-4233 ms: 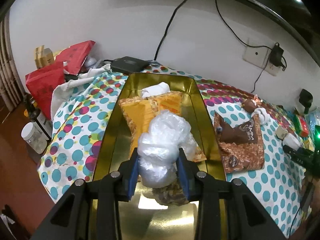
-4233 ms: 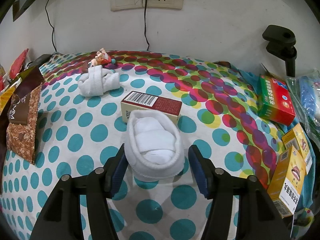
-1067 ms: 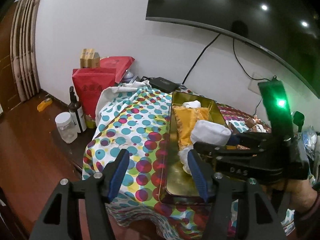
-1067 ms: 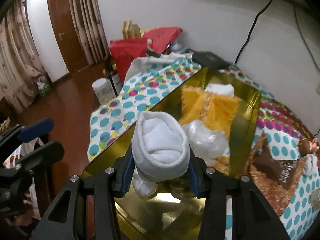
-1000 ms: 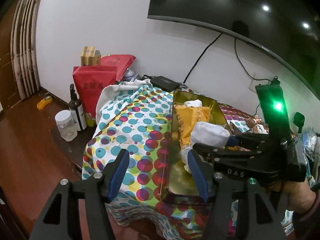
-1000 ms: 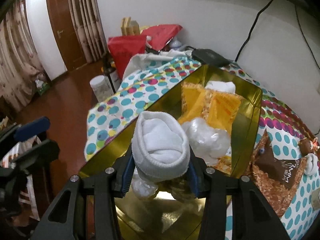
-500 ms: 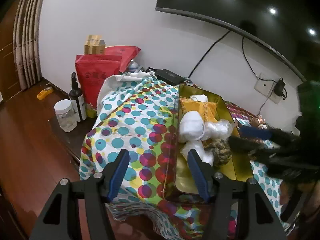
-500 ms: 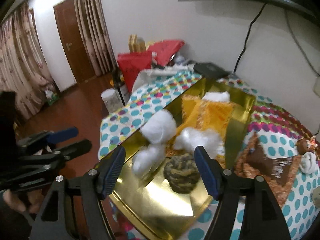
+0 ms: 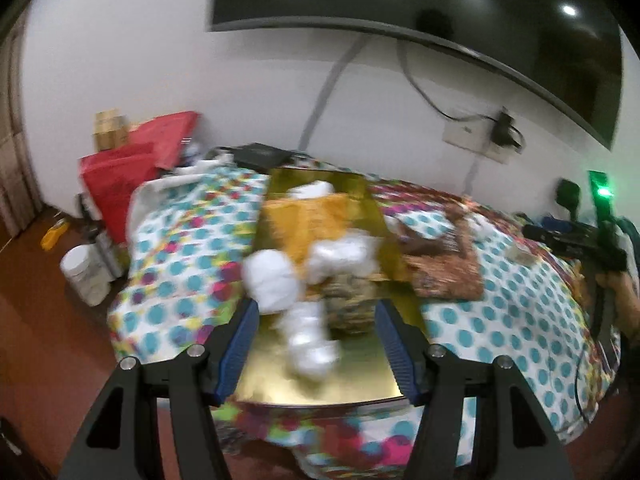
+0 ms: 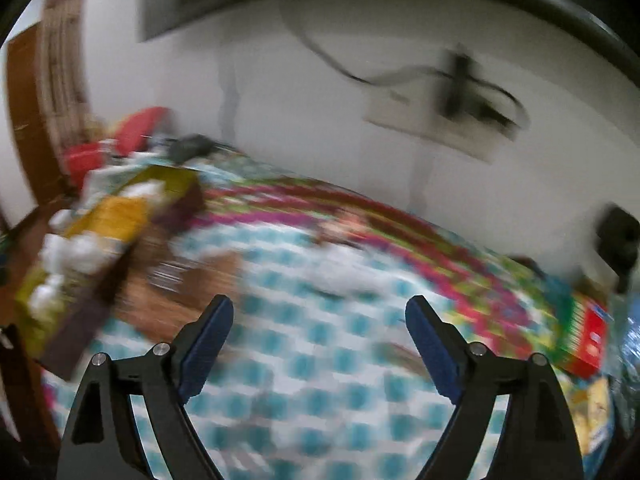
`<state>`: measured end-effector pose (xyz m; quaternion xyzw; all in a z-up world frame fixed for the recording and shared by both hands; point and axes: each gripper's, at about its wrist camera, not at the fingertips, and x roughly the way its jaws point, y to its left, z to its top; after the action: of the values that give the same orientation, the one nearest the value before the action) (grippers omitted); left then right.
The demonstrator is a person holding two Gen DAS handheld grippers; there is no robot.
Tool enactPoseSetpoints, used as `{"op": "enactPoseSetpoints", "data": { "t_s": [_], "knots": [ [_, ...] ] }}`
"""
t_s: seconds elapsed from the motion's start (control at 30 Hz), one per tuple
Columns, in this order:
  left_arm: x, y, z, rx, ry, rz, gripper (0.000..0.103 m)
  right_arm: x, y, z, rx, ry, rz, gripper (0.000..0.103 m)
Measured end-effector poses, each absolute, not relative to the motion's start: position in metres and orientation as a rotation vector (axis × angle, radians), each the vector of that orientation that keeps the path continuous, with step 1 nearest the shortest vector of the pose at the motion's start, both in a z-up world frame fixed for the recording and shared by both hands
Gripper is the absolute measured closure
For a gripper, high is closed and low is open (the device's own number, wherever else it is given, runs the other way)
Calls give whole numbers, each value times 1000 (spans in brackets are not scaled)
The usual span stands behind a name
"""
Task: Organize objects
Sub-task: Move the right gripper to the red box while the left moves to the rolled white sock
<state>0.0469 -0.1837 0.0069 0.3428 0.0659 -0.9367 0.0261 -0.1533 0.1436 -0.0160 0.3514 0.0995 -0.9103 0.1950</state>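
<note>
A long gold tray point(image 9: 360, 376) lies on the dotted tablecloth. In it rest a white rolled sock point(image 9: 272, 280), a second white bundle point(image 9: 312, 344), a crumpled clear bag point(image 9: 344, 252), an orange packet point(image 9: 308, 220) and a brown knitted ball point(image 9: 352, 308). My left gripper point(image 9: 316, 320) hovers open before the tray's near end and holds nothing. My right gripper point(image 10: 319, 308) is over the dotted cloth to the right of the tray point(image 10: 172, 178), its jaws opening with nothing between them. The right wrist view is badly blurred.
A brown snack packet point(image 9: 444, 276) lies right of the tray, and a white sock point(image 10: 344, 264) lies farther along. A red and green box point(image 10: 588, 336) sits at the right edge. Red bags point(image 9: 132, 164) and a white jar point(image 9: 86, 276) stand left. A hand point(image 9: 624, 300) holds the right gripper.
The right gripper opened, left the white rolled sock in the tray and swung away to the right over the table. The left gripper shifted to face the tray's near end.
</note>
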Motion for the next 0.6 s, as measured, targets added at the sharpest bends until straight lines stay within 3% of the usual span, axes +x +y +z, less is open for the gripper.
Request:
{"op": "enactPoseSetpoints", "data": {
  "t_s": [0.2,0.43,0.6],
  "knots": [
    [12,-120,-4,1218,207,-2995,41,-186,203,-42,1105,347,-2527,15],
    [-19,-46,-29,1426,120,-3037,41,-201,194,-66,1122,569,-2373,13],
    [-36,-19,-44,1492,55,-3023,41,-215,193,-83,1170,557,-2317,16]
  ]
}}
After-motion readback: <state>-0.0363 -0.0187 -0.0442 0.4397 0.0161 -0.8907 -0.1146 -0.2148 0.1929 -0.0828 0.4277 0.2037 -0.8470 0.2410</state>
